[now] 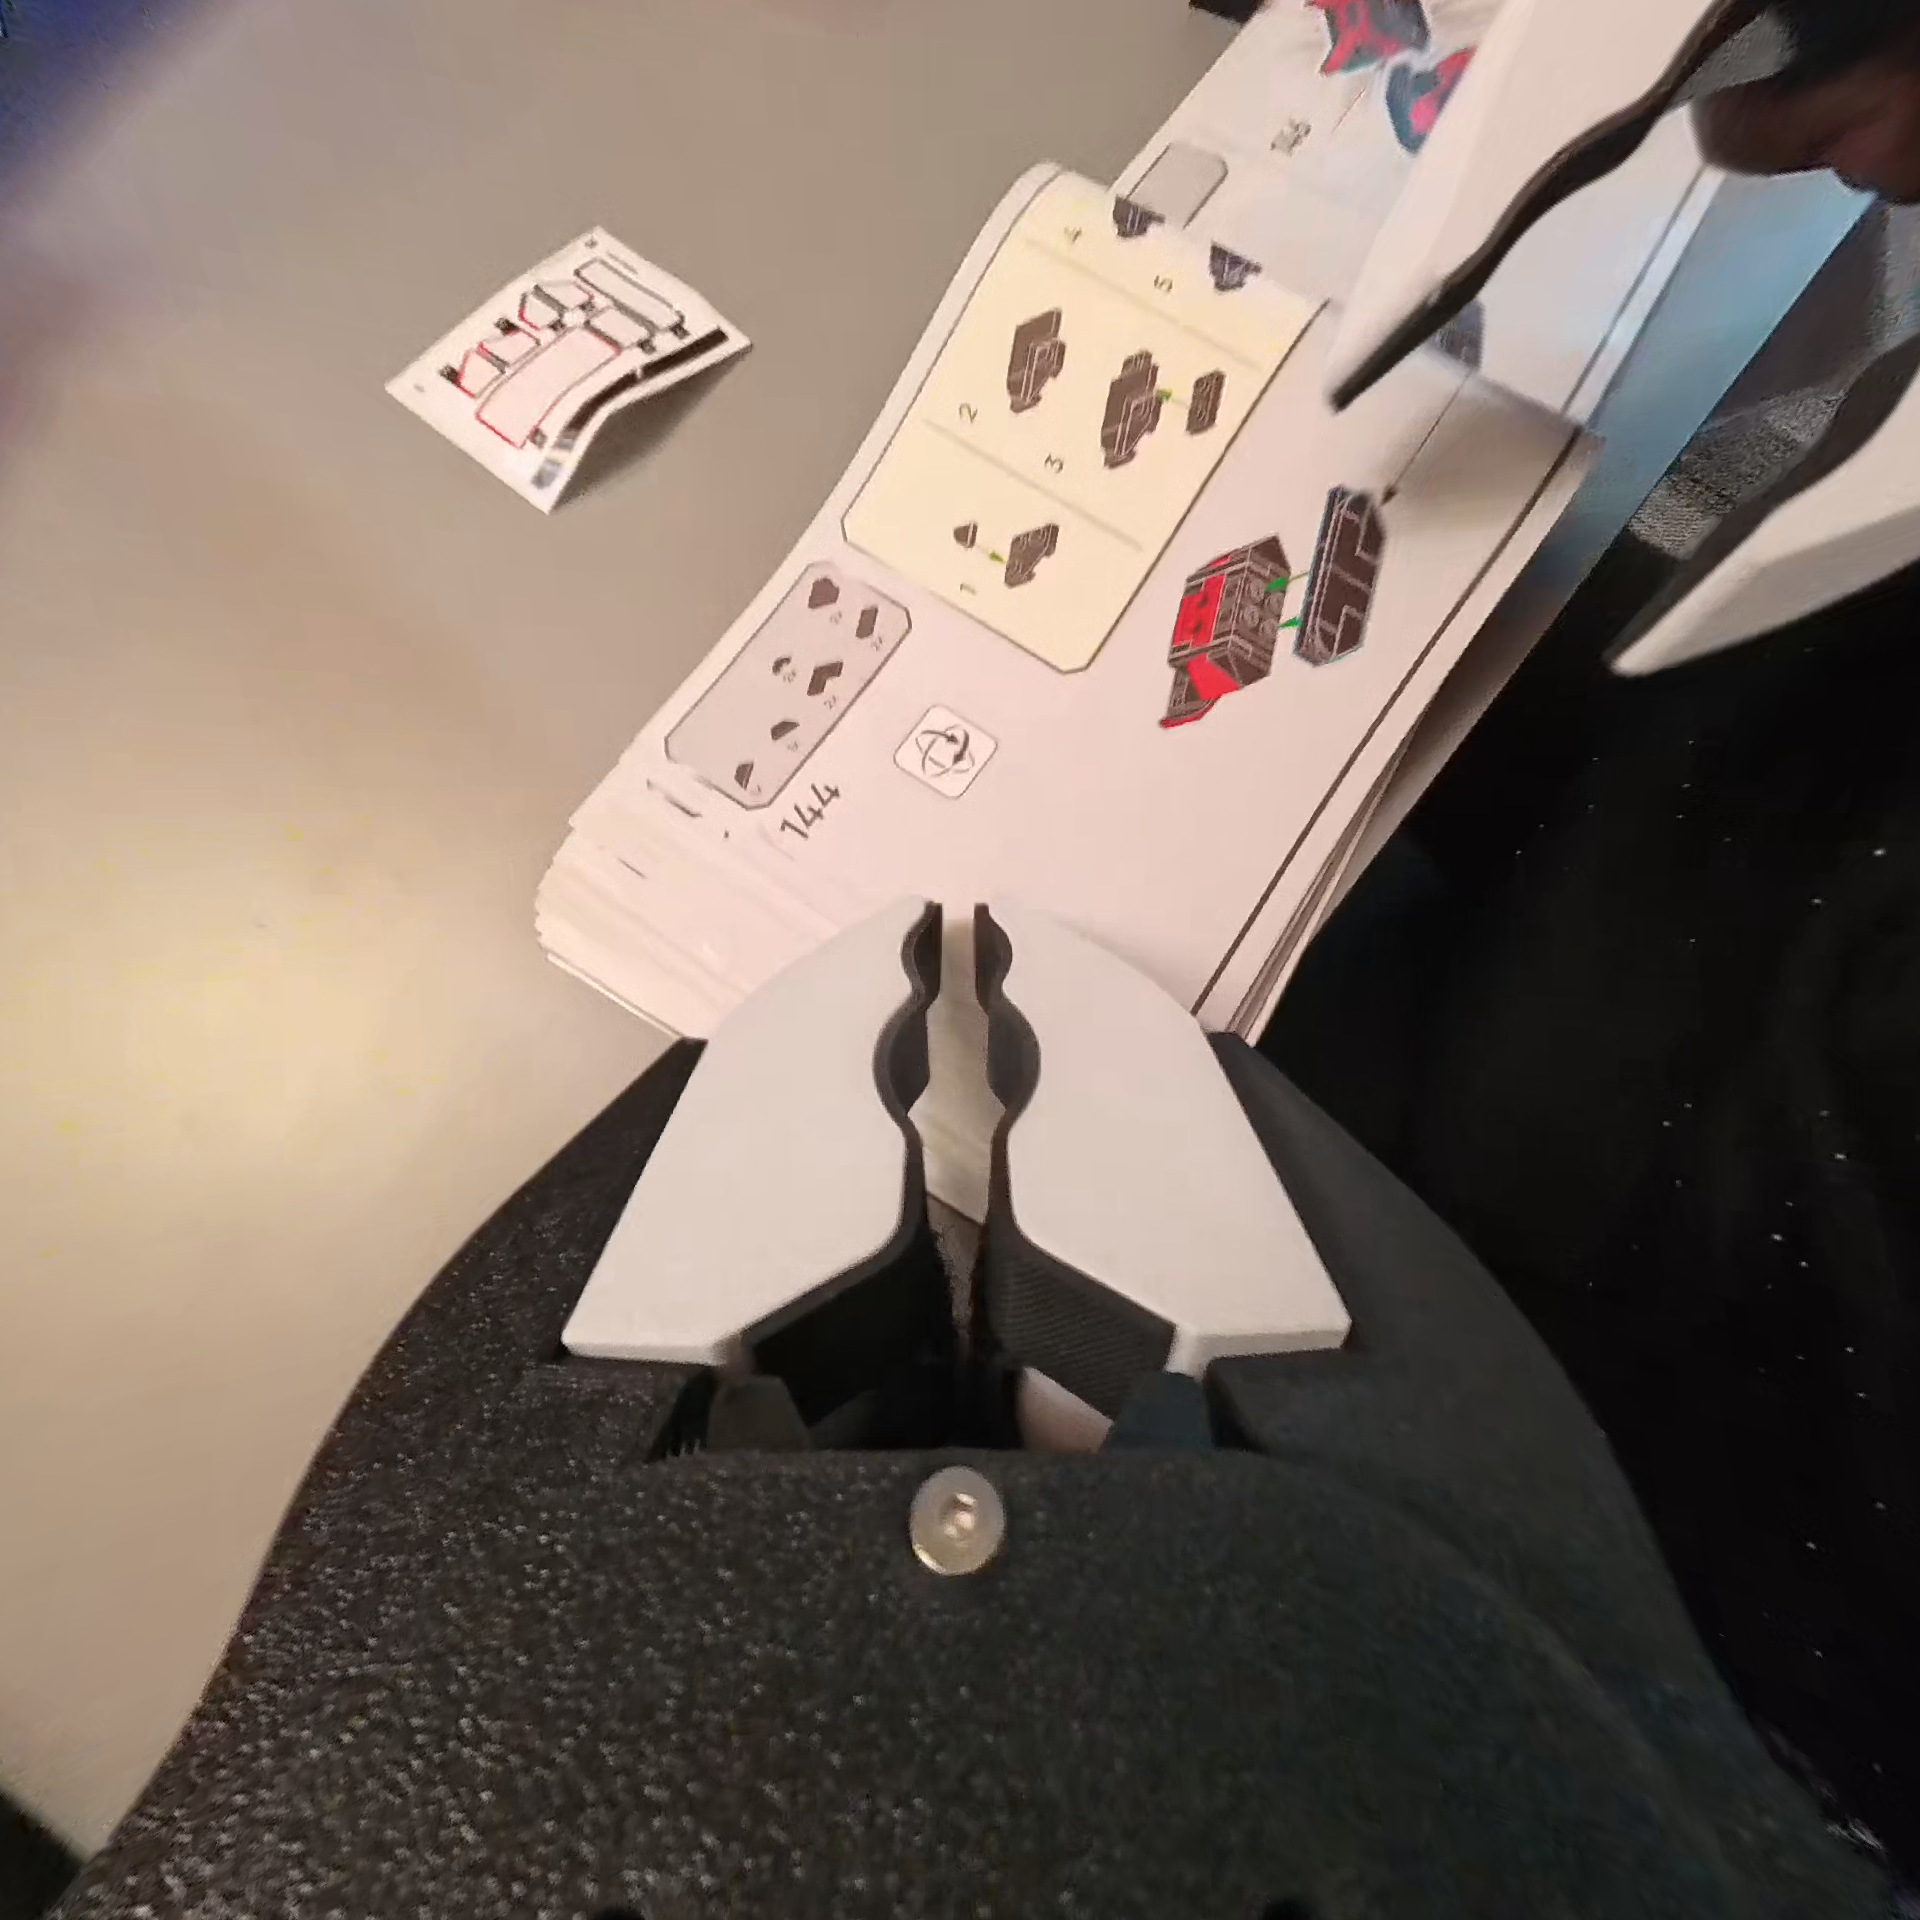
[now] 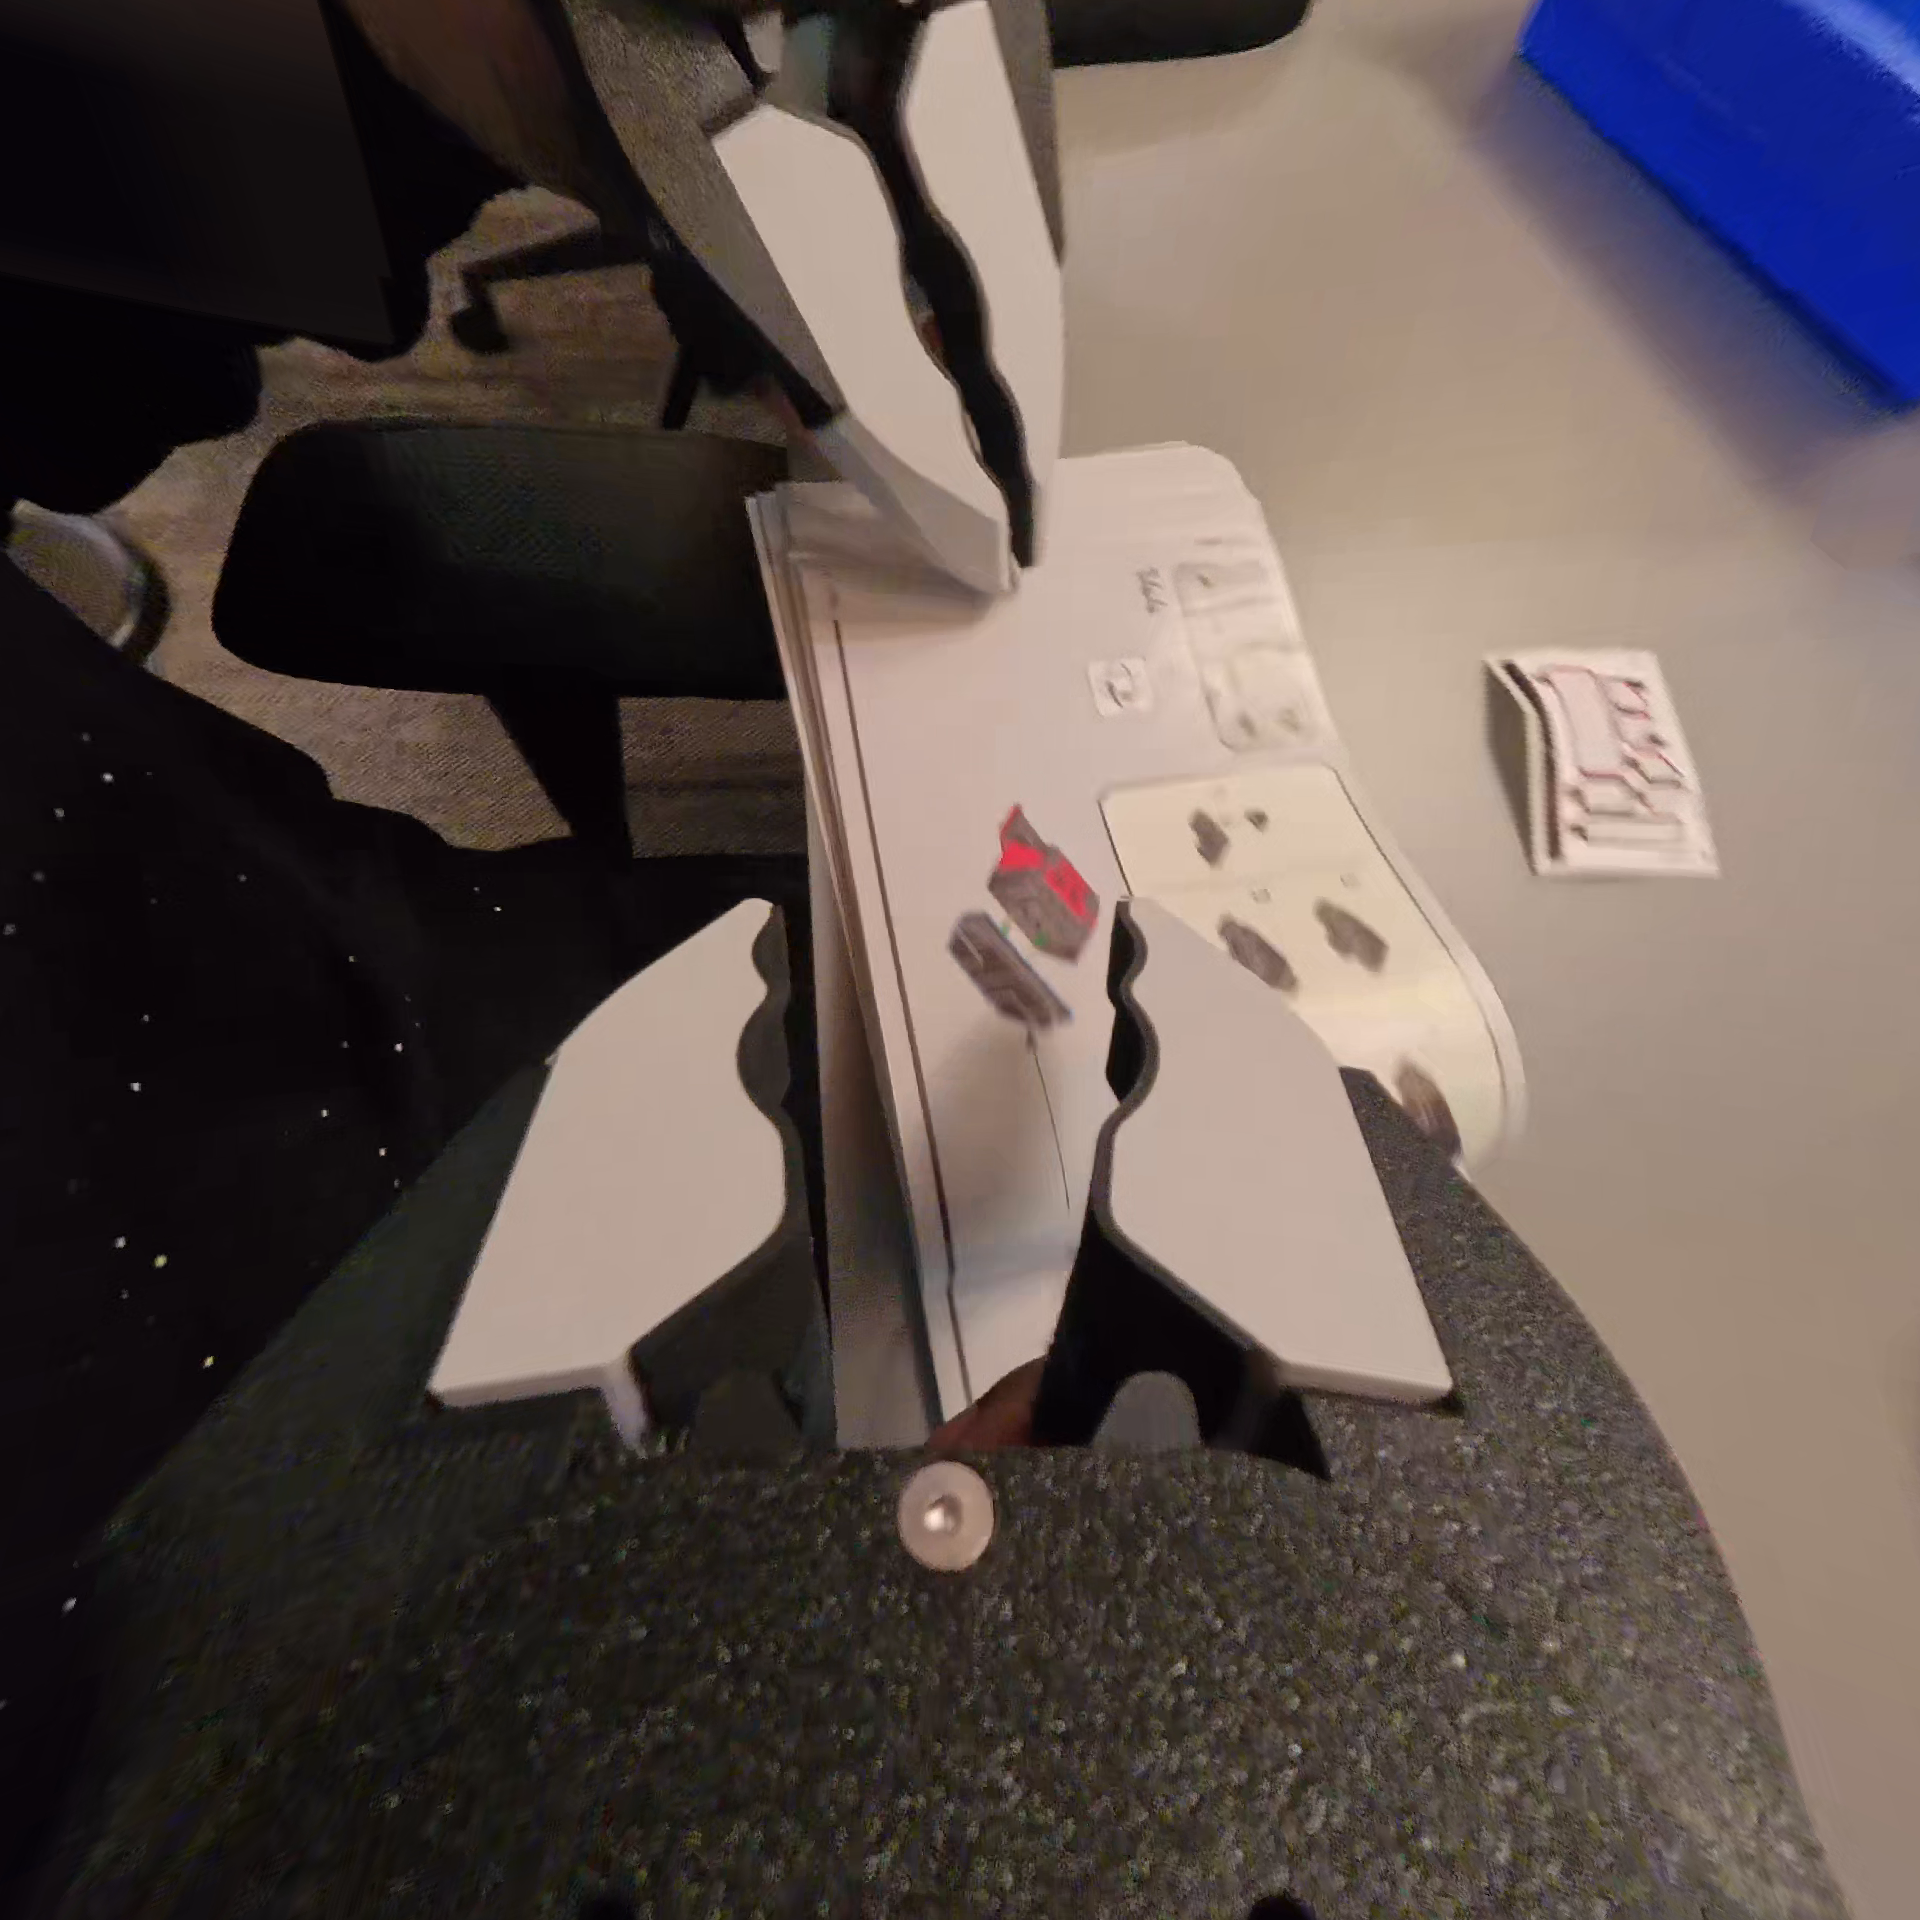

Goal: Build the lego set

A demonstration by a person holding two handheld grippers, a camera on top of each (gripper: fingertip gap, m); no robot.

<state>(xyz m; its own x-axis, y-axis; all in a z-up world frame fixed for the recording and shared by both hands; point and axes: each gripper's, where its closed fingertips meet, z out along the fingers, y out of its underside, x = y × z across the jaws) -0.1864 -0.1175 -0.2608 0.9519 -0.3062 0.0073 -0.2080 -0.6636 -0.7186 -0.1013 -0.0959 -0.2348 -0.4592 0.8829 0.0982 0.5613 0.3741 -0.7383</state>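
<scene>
Left wrist view first: far off to the left of the left gripper (image 1: pixel 957 914), a small sticker sheet (image 1: pixel 566 366) lies alone on the grey table (image 1: pixel 260 675), one edge curling up. Straight ahead, the left gripper's pale fingers (image 1: pixel 800 1122) are drawn almost together, with only a thin slit between the tips, over the near corner of the instruction booklet (image 1: pixel 1091 665). White page edges show in the gap, but whether the fingers actually pinch the paper cannot be told. The open page carries drawings of dark and red bricks. Up at the right, the right gripper (image 1: pixel 1475 301) hangs over the booklet's far part.

Right wrist view: to the left of the right gripper (image 2: pixel 945 925), a black chair (image 2: pixel 468 561) stands on grey carpet beyond the table edge. The right gripper's fingers (image 2: pixel 644 1174) are spread wide, and the booklet's edge runs between them, touching neither that can be seen. Ahead, the left gripper (image 2: pixel 1013 540) meets the booklet's far corner. Right of that lies the sticker sheet (image 2: pixel 1600 764), and a blue box (image 2: pixel 1745 166) sits at the upper right.
</scene>
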